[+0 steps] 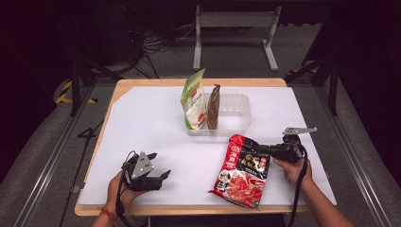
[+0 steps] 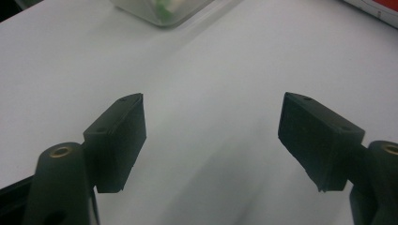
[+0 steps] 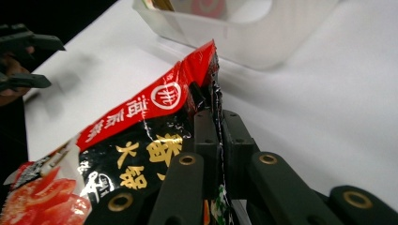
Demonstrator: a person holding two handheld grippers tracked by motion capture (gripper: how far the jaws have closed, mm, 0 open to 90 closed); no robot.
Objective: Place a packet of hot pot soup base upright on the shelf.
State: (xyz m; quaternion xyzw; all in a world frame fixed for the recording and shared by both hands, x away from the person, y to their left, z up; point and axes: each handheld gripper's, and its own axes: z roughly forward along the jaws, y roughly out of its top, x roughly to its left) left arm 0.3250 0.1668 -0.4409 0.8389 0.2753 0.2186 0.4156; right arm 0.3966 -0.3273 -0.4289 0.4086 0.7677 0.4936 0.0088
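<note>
A red and black food packet [image 1: 242, 171] with tomato pictures lies on the white table sheet, front centre-right. My right gripper [image 1: 263, 150] is shut on its upper right edge; in the right gripper view the jaws pinch the red packet [image 3: 155, 122] by its edge, at my right gripper [image 3: 217, 124]. My left gripper [image 1: 163, 177] rests low over the front left of the sheet, open, nothing between its fingers. In the left gripper view, bare white sheet shows between the jaws of my left gripper [image 2: 211, 129].
A clear plastic tray [image 1: 236, 113] stands mid-table with a green-and-white packet [image 1: 194, 99] and a brown packet [image 1: 213, 107] upright in its left end. The tray [image 3: 263, 37] is just beyond the red packet. A metal frame [image 1: 234, 33] stands on the floor behind the table.
</note>
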